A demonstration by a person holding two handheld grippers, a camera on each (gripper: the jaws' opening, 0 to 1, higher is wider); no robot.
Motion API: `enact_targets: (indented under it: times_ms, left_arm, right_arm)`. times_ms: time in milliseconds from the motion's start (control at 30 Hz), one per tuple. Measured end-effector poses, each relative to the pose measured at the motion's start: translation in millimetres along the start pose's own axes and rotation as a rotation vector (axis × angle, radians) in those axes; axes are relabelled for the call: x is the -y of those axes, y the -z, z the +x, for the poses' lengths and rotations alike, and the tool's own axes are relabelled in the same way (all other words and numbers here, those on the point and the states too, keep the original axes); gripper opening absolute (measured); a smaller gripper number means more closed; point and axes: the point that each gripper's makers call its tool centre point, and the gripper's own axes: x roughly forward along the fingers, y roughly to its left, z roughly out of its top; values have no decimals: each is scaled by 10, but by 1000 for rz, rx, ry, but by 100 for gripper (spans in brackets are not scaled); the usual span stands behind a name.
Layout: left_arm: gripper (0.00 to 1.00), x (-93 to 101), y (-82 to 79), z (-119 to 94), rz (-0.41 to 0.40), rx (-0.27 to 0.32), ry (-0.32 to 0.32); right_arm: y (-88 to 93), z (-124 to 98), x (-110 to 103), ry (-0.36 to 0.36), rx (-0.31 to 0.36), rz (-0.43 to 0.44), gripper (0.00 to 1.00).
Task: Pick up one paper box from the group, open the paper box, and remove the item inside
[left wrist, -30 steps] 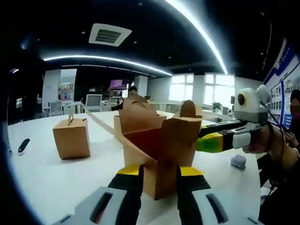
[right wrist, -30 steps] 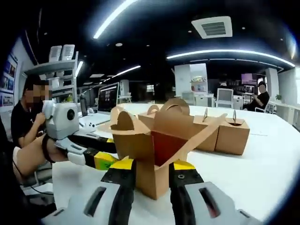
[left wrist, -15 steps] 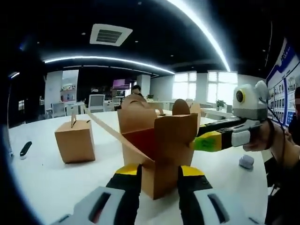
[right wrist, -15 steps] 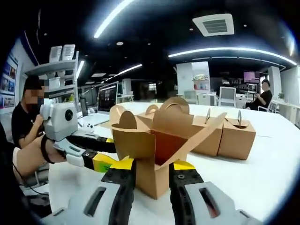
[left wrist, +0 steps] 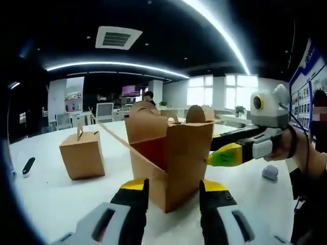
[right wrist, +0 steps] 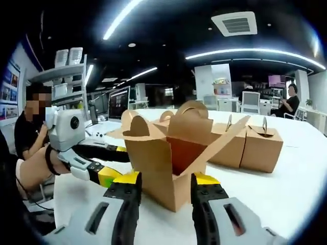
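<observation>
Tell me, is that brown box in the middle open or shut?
Open: the paper box's top flaps stand spread apart, showing a reddish inside.

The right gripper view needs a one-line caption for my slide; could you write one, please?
Opened paper box on a white table between the right tool jaws, two closed boxes behind.

Both views: strong fisheye bending at edges. Dark ceiling; long curved white ceiling light strips [left wrist: 219,35] [right wrist: 122,18] glare. Bright blown-out windows [left wrist: 237,94] in left gripper view. White glossy tabletop [left wrist: 46,194] evenly lit, soft shadows. Background slightly soft.
</observation>
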Motion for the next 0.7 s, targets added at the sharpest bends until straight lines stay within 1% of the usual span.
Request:
enact_targets:
  times_ms: [67, 133, 200, 267, 300, 333, 367, 433, 500, 567, 667, 700]
  left_arm:
    - [48, 23, 52, -86, 3, -16, 9]
    - [51, 54, 94, -188, 0, -21, 20]
    - [52, 82, 137, -299, -9, -24, 25]
    - [52, 97, 221, -388, -26, -47, 24]
    - [52, 110, 313, -443, -36, -85, 26]
    - [53, 120, 352, -481, -37, -93, 28]
    - [54, 139, 376, -527, -40, -90, 32]
    - [56, 210, 412, -629, -57, -83, 57]
    - [58, 292, 446, -750, -57, -75, 79]
    - [58, 360, 490, -844, -37, -82, 96]
    - [59, 472, 550, -970, -13, -87, 124]
    - [59, 512, 578, -1001, -6, -90, 137]
  right_arm:
    - [70, -86, -29, -7, -20, -19, 44]
    - [109, -203, -55, -22, -27, -13, 45]
    - [125, -310, -57, -33, -31, -5, 46]
    - [134, -452, -45, -35, -28, -1, 48]
    - [162, -532, -25, -26, -43, -18, 49]
    - [210, -627, -13, -18, -67, -61, 49]
    - [254, -745, -6, -11, -87, -91, 50]
    - [317, -914, 3, -19, -112, -102, 53]
    - [408, -1094, 5, -38, -155, -127, 56]
    - [511, -1275, 4, -55, -206, -163, 57]
    - [645, -1505, 40, -64, -276, -198, 58]
    - [671, -1560, 61, -56, -290, -207, 57]
